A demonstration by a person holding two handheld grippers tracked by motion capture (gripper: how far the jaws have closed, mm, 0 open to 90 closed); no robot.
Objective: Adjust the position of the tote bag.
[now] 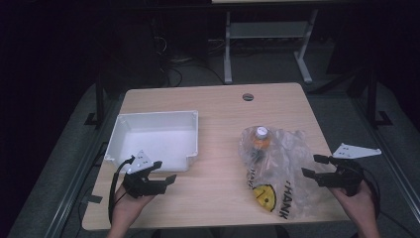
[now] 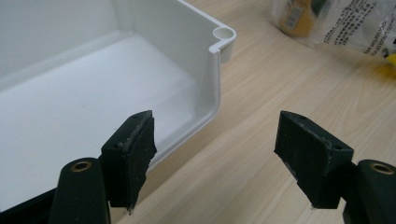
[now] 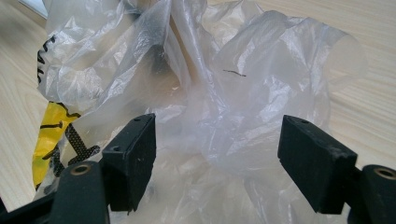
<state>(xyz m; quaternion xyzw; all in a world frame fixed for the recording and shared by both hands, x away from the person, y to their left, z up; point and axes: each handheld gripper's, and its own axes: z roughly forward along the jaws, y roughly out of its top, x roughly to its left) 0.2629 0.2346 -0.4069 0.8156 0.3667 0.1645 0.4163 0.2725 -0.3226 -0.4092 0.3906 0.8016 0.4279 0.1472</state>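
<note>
Right gripper [image 1: 317, 166] sits at the right edge of the clear plastic bag [image 1: 277, 163], jaws wide apart, nothing held; in the right gripper view the crumpled film [image 3: 243, 93] lies between and ahead of the pads, not pinched. The bag lies flat on the wooden table [image 1: 218, 104], right of centre, printed with a yellow smiley [image 1: 264, 196]; inside it is a small bottle with a white cap [image 1: 261, 132] and orange body, near the bag's far left end. Left gripper [image 1: 161, 173] hovers at the near right corner of the white plastic bin [image 1: 158, 115], jaws also fully apart and empty; the left gripper view has the bin corner [image 2: 223, 35] just ahead, no contact visible. Likely step: right gripper takes the bag's edge. To do it well: go low, get a bunched fold between the pads rather than a single slippery layer, and close fully before lifting. Grab away from the bottle so its weight hangs below. Lift slowly; thin film can slide out or tear. The left could steady the bin or pinch the opposite edge.
</note>
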